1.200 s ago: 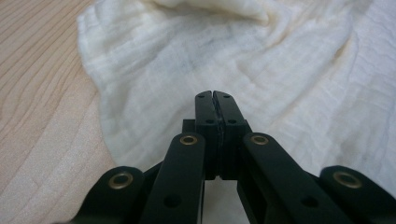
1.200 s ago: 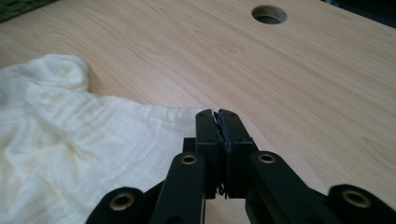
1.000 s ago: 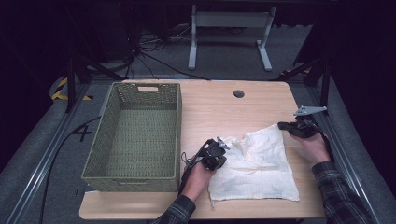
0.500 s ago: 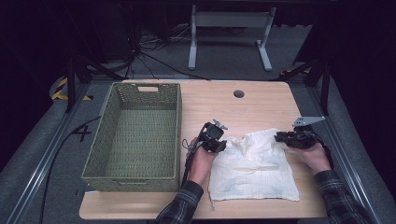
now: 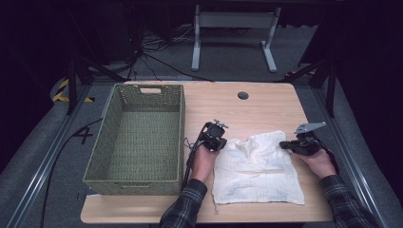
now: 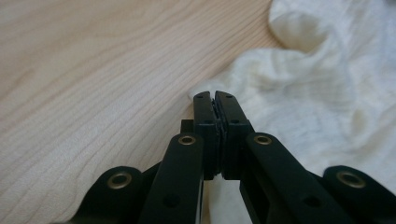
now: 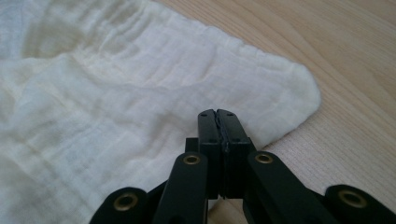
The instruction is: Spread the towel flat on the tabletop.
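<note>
High view puts your left gripper (image 5: 223, 142) at the cloth's (image 5: 256, 171) near-left corner and your right gripper (image 5: 285, 145) at its far-right corner, on the worktop (image 5: 266, 102). Both have just snapped closed. Left gripper view has your jaws pressed together on the cloth's edge; right gripper view has them together over the corner, but I cannot tell whether fabric is pinched.

A green woven basket (image 5: 138, 137) with handle cut-outs stands on the left part of the light wooden table (image 5: 256, 107), which has a round cable hole (image 5: 243, 95) near its far edge, and beyond it a white frame (image 5: 233, 35) stands on the grey floor (image 5: 38, 156).
</note>
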A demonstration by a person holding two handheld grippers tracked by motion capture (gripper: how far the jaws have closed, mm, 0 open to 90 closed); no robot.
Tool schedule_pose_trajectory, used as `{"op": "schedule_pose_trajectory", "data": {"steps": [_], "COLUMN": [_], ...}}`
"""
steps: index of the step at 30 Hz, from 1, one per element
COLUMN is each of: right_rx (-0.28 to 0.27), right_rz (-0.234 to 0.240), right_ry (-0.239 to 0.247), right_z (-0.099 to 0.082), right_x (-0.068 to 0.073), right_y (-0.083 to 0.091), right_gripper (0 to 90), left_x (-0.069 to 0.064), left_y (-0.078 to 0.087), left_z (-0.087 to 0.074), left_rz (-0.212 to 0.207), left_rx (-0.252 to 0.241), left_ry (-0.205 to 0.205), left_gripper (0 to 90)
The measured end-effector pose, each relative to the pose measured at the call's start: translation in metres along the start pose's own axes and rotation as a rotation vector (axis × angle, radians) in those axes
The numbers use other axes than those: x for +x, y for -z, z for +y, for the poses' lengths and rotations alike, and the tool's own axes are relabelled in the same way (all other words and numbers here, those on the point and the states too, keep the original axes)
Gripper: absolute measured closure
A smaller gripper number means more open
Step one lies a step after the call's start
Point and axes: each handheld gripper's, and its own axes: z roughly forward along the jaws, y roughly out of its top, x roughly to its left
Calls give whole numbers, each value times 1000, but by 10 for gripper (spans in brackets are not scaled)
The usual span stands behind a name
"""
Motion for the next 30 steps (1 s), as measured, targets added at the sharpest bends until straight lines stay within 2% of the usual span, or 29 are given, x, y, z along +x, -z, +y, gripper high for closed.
{"op": "schedule_pose_trajectory", "data": {"steps": [2, 3, 4, 5, 6, 7, 8, 9, 10, 11, 14, 18, 20, 22, 26, 30], "right_rx": [0, -1, -1, 0, 0, -1, -1, 0, 0, -1, -1, -2, -2, -2, -3, -3], "right_rz": [-1, -1, -3, -7, -7, -8, -8, -8, -8, -9, -7, -6, -6, -6, -4, -4], "right_ry": [1, 2, 5, 8, 9, 8, 8, 6, 6, 5, 1, -1, -1, -1, -4, -7], "right_z": [0, 0, 0, 0, 0, 0, 0, 0, 0, 0, 0, 0, -1, -1, -1, -1], "right_x": [0, 0, 0, 1, 1, 1, 1, 1, 1, 1, 1, 1, 1, 1, 1, 0], "right_y": [0, 0, 0, 0, 0, 0, 0, 0, 0, 0, 0, 0, 0, 0, 0, 0], "right_gripper": [893, 893, 893, 893, 893, 893, 893, 893, 893, 893, 893, 893, 893, 893, 893, 893], "left_x": [-4, -14, -21, -37, -47, -47, -55, -71, -71, -80, -100, -117, -118, -116, -105, -86], "left_y": [4, 11, 15, 19, 20, 20, 21, 23, 23, 23, 20, 5, 2, 6, 20, 23], "left_z": [1, 2, 2, 2, 1, 1, -1, -7, -7, -11, -25, -42, -44, -42, -34, -30], "left_rz": [-4, -22, -32, -47, -53, -53, -65, -96, -96, -113, -156, -211, -223, -233, -202, -178], "left_rx": [-18, -50, -55, -52, -48, -48, -41, -30, -30, -18, 6, 90, 91, 80, 28, -14], "left_ry": [-12, -44, -78, -137, -168, -168, -198, -240, -240, -272, -316, -376, -368, -347, -331, -265], "left_gripper": [884, 884, 884, 884, 884, 884, 884, 884, 884, 884, 882, 875, 850, 823, 778, 766]}}
